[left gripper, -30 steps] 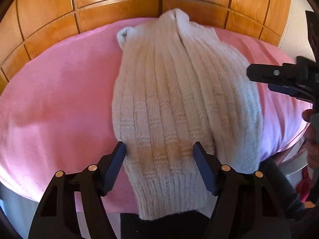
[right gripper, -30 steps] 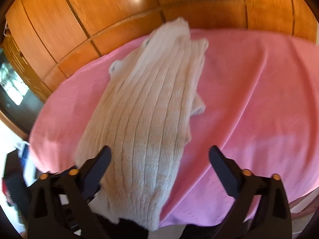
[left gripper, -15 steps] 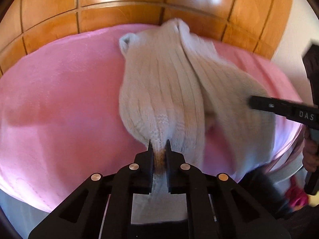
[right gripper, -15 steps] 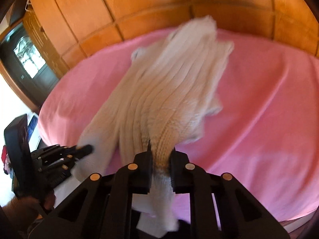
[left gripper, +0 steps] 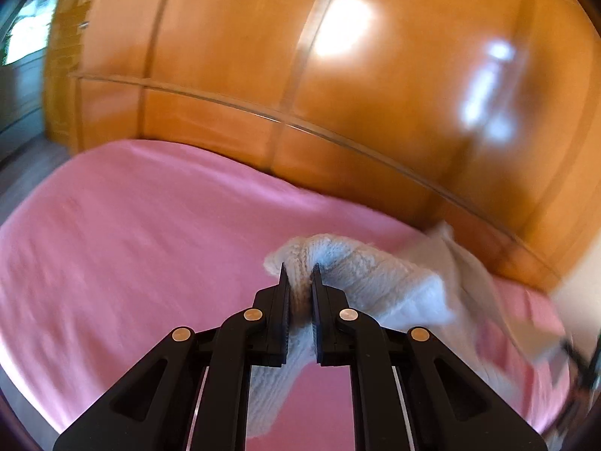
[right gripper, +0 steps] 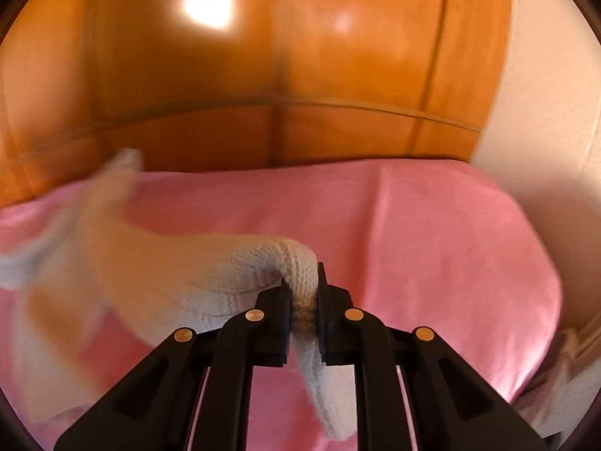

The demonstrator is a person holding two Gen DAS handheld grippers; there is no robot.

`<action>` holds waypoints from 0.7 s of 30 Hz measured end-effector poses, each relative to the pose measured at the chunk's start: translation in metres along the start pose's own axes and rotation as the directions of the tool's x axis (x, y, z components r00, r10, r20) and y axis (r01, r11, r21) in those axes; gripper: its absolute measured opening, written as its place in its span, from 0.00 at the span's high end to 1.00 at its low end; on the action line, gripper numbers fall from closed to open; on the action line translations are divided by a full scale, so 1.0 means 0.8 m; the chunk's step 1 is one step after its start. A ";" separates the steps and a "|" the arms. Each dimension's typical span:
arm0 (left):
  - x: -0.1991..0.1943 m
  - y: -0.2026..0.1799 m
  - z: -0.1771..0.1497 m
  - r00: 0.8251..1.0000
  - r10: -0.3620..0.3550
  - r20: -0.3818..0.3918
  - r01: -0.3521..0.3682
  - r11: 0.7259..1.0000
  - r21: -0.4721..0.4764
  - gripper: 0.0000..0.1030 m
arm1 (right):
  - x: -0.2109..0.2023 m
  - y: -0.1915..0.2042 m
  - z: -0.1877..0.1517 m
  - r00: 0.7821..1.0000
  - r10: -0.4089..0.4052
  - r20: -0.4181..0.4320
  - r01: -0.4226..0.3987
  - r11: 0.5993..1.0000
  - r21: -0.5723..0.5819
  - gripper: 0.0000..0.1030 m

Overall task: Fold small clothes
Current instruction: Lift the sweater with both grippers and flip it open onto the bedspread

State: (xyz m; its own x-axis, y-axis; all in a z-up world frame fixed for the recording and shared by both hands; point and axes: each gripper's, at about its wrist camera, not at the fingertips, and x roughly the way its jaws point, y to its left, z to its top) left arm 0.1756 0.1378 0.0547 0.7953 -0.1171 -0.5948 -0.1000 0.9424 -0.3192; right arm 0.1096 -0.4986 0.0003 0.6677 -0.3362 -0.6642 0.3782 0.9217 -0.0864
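Where the pink cloth (left gripper: 131, 244) covers the table, it fills the lower half of both views, smooth with a few soft folds, and its far edge curves against a wall of glossy orange-brown wooden panels (left gripper: 338, 94). These panels take the whole upper half of each frame; thin grooves divide them, and bright light spots shine on them near the top centre. In the upper left of the left wrist view a window (left gripper: 22, 37) shows at the edge, blurred. At the right edge of the right wrist view a pale cream wall (right gripper: 544, 112) stands beside the wood.

The left tongs (left gripper: 299, 274), at the lower centre of their view, are closed on a pinch of the cream knitted garment (left gripper: 375, 282); the knit bulges above the black fingers and hangs below them, and the rest stretches away to the right of the frame, lifted off the cloth and blurred. The right tongs (right gripper: 303, 282) are also closed on the garment (right gripper: 169, 274): the wool loops over the tips, a strip hangs down between the jaws, and the body runs to the left of the frame, blurred, above the pink cloth (right gripper: 432, 244).
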 end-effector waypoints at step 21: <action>0.071 -0.025 -0.136 0.894 -0.270 -0.357 0.221 0.960 -0.173 0.37 | -0.002 0.096 -0.112 0.612 0.760 -0.216 -0.675 0.645 0.357 0.26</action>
State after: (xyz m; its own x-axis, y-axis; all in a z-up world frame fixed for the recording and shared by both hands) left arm 0.1581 0.0783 -0.0529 0.5246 -0.4709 -0.7093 -0.0236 0.8248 -0.5650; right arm 0.0804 -0.4104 -0.0717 0.5577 0.5368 -0.6331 0.0222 0.7528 0.6578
